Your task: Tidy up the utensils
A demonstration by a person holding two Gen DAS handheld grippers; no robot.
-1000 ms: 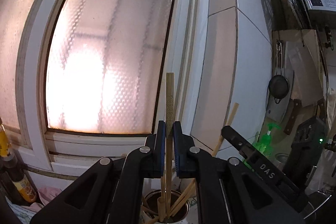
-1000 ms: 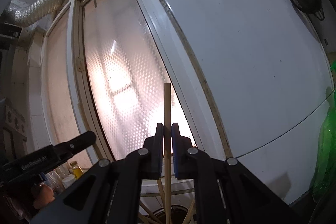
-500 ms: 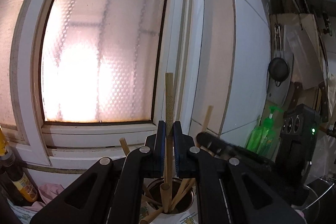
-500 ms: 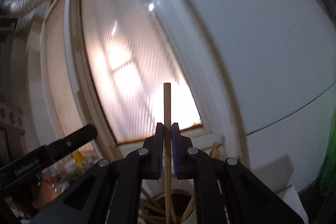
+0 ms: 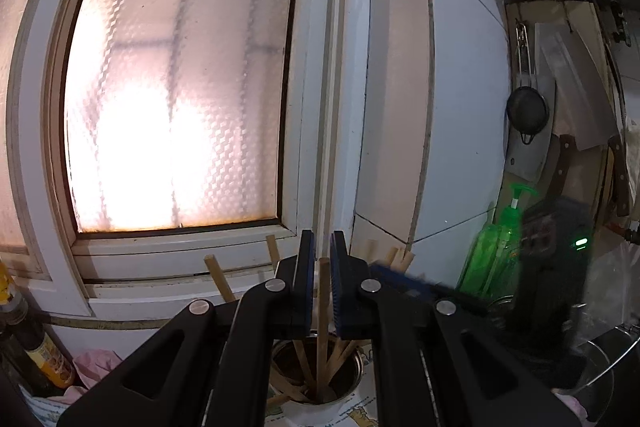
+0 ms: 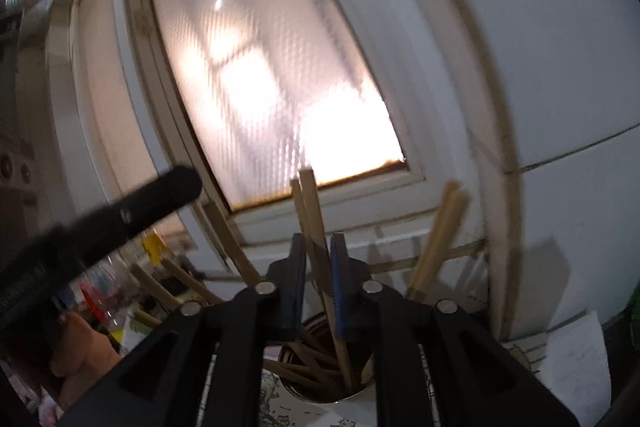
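Here the black left gripper is kept clenched on a wooden chopstick above the round metal cup, while the right gripper is being opened, its leaning chopstick released.

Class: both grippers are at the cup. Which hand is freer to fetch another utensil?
Probably right. On the right gripper the jaws are opening and the right chopstick leans loose in the cup; on the left gripper they sit narrow around the left chopstick.
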